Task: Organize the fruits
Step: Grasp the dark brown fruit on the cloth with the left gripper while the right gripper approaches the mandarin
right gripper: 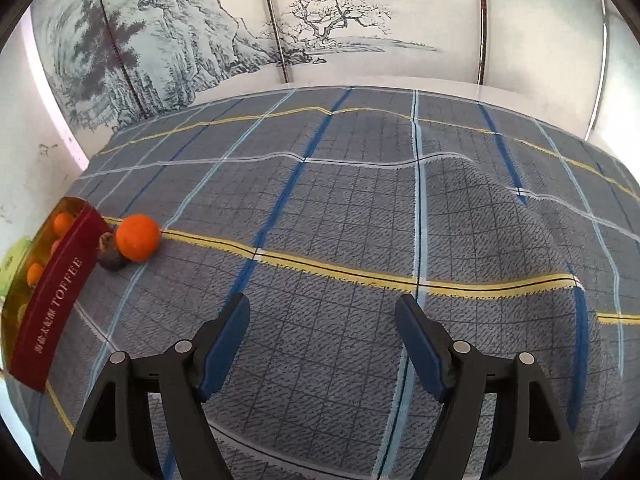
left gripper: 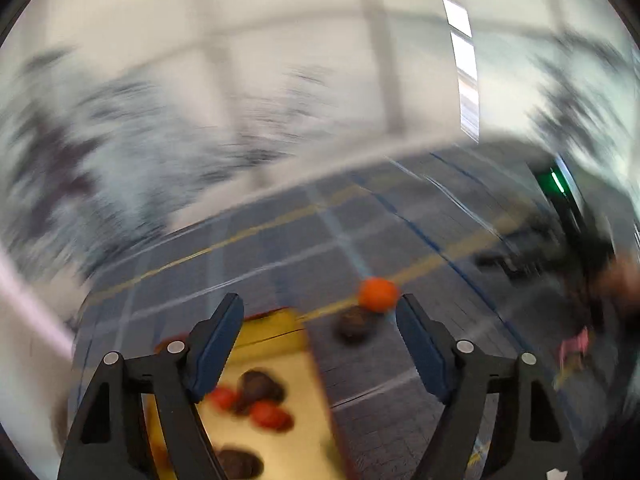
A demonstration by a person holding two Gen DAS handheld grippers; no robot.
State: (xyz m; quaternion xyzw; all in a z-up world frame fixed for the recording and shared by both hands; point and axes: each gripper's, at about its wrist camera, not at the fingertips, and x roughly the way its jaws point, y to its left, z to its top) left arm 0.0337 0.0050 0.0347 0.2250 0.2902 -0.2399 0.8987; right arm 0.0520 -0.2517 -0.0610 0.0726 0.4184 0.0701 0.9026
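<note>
I see both claws gaping with nothing between the pads. My left claw (left gripper: 320, 322) hangs over the box's (left gripper: 288, 364) far corner; that view is badly blurred. Inside the box lie dark fruits (left gripper: 260, 388) and red ones (left gripper: 271, 416). Just beyond the box, on the plaid cloth (right gripper: 360, 208), an orange (right gripper: 138, 237) sits touching a dark fruit (right gripper: 111, 255) that lies between it and the box wall. My right claw (right gripper: 322, 322) hovers over bare cloth, well apart from the box, to its right.
</note>
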